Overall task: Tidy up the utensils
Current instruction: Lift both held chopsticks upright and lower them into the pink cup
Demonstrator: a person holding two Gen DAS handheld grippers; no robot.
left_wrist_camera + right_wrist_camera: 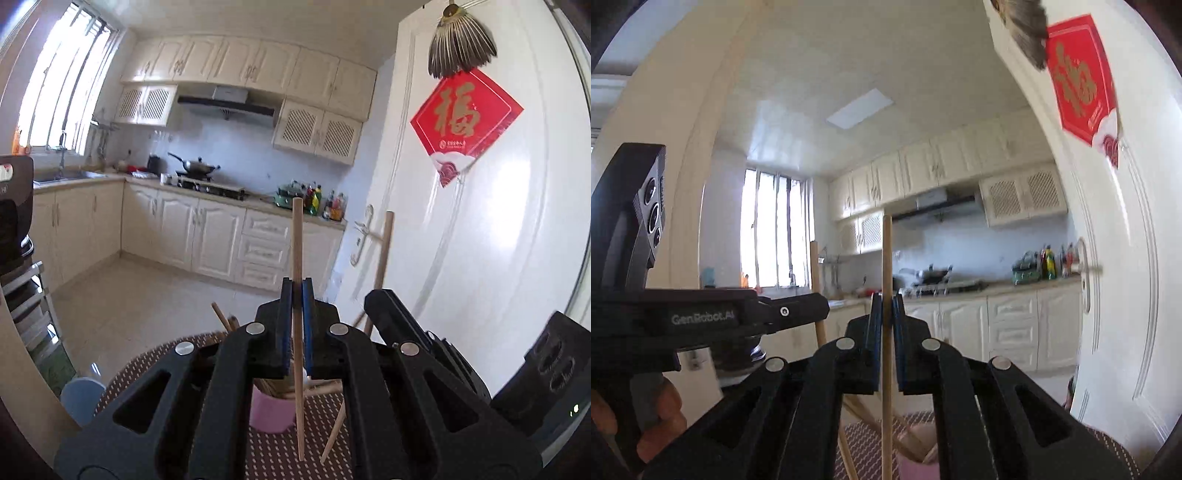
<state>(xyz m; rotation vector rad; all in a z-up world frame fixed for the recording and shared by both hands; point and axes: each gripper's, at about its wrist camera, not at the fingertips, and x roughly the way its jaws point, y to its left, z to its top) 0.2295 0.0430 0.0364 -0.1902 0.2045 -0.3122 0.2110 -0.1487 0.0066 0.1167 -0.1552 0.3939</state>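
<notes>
Left gripper [297, 295] clamped on one upright chopstick [297, 236]; right gripper [886, 306] clamped on its own chopstick [887, 254]. Both sticks held vertical, likely for dropping in tip-first. Pink cup [267, 411] stands below, near, on the patterned mat [273, 454], with more chopsticks inside.

A red diamond paper sign [466, 122] on the white door [509, 240] bears the large gold character "福"; the small line beneath it is too fine to read. White lettering "GenRobot.AI" stands on the left gripper [820, 312] body, seen from the right wrist.
</notes>
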